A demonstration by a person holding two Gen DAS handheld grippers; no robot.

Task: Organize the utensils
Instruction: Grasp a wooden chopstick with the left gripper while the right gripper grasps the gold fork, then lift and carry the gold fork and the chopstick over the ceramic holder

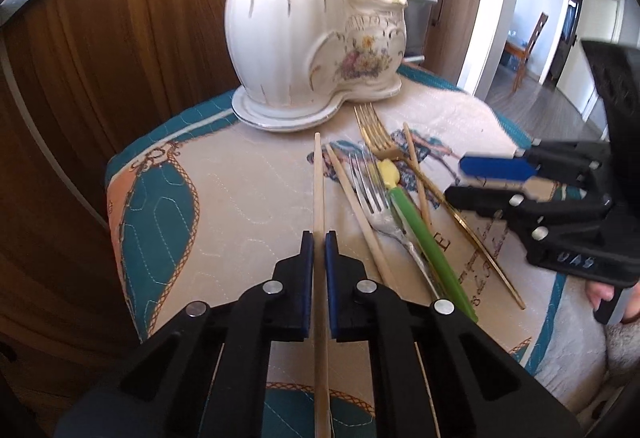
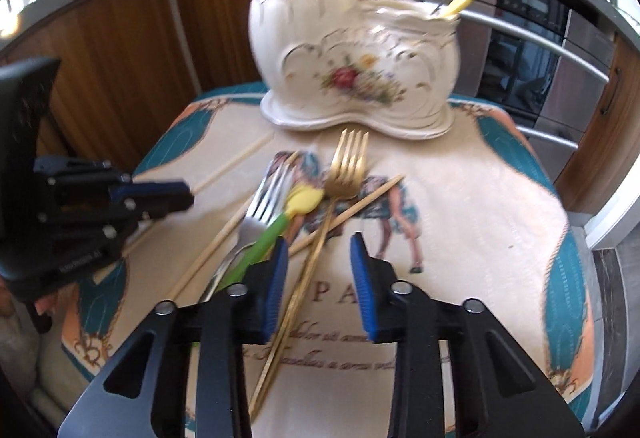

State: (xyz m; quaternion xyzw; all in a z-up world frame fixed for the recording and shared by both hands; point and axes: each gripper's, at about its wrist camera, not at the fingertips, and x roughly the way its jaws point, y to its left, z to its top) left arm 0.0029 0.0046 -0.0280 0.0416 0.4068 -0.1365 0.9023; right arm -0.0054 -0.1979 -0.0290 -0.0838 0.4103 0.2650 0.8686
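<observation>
My left gripper (image 1: 319,238) is shut on a wooden chopstick (image 1: 319,181) that points toward the white two-part ceramic holder (image 1: 296,37). The holder's tall part has two chopsticks in it; its low part holds a fork and a yellow-tipped tool. On the cloth lie a gold fork (image 2: 344,165), a silver fork (image 2: 260,205), a green spatula with a yellow head (image 2: 280,226) and loose chopsticks (image 2: 352,209). My right gripper (image 2: 320,242) is open and empty, just above the gold fork's handle. It also shows in the left wrist view (image 1: 476,177).
The utensils lie on a quilted teal and beige cloth (image 2: 480,238) over a small table. Wooden cabinet fronts (image 1: 120,57) and an oven (image 2: 520,49) stand close behind. The left gripper shows at the left of the right wrist view (image 2: 168,193).
</observation>
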